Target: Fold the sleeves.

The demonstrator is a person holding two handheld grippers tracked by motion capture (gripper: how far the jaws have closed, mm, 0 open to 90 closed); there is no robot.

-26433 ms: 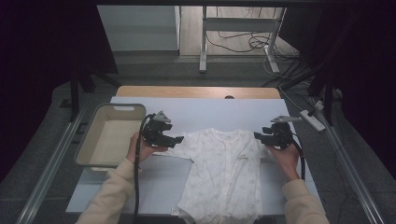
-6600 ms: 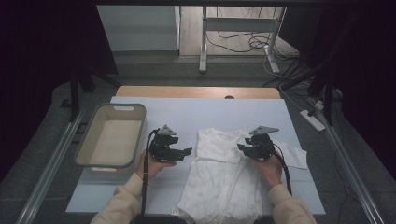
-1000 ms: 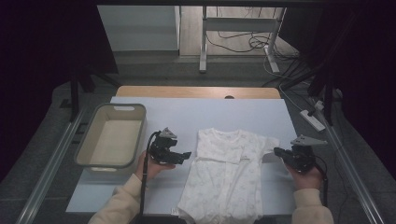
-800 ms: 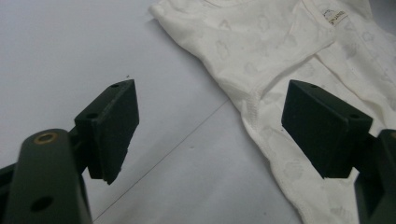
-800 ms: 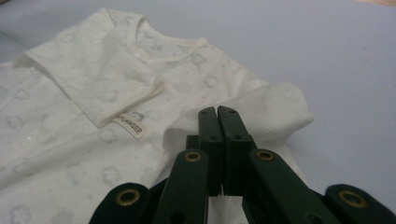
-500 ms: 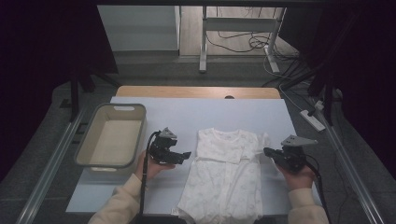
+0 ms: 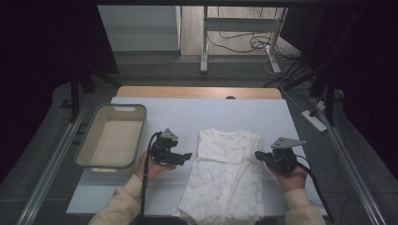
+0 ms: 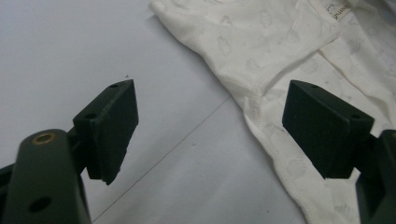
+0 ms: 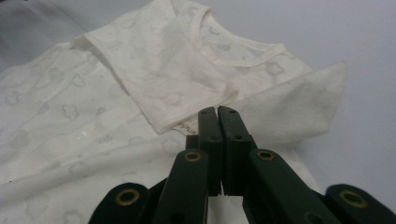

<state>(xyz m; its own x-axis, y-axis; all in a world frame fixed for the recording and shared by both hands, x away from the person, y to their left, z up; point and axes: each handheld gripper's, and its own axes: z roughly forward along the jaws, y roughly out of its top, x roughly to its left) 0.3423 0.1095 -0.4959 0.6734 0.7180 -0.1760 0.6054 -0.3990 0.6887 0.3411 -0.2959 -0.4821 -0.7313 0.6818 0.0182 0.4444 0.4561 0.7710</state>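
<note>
The right tongs (image 7: 261,156), pressed together, pinch the garment (image 7: 225,178) at its sleeve fold; the left tongs (image 7: 184,158) gape just beside its opposite edge.

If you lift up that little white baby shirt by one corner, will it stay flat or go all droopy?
Probably droopy. The baby shirt is thin cloth that already lies folded over itself, so it would likely sag and unfold from the pinched spot. It looks light. On the smooth white table cover, a push might slide or bunch it rather than roll it.
</note>
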